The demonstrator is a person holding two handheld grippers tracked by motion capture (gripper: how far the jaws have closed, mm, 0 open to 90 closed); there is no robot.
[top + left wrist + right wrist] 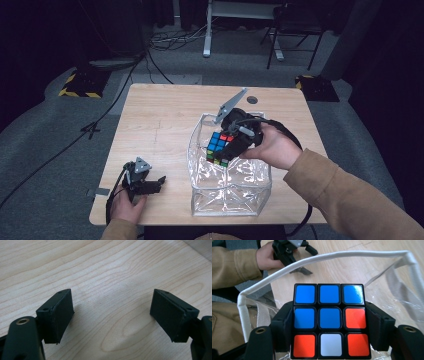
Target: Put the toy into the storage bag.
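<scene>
right tongs (329, 340): clamped on puzzle cube (329, 320)
left tongs (112, 317): wide, empty
risk: cube may snag clear bag (230, 192) rim (312, 260), tipping it

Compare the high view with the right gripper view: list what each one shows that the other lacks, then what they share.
High view alone: the floor cables, a black chair and the right hand. Right gripper view alone: the cube's full face, five blue, three red-orange, one white. Shared: the cube between the right gripper's fingers over the clear bag, and the left gripper on the table.
</scene>
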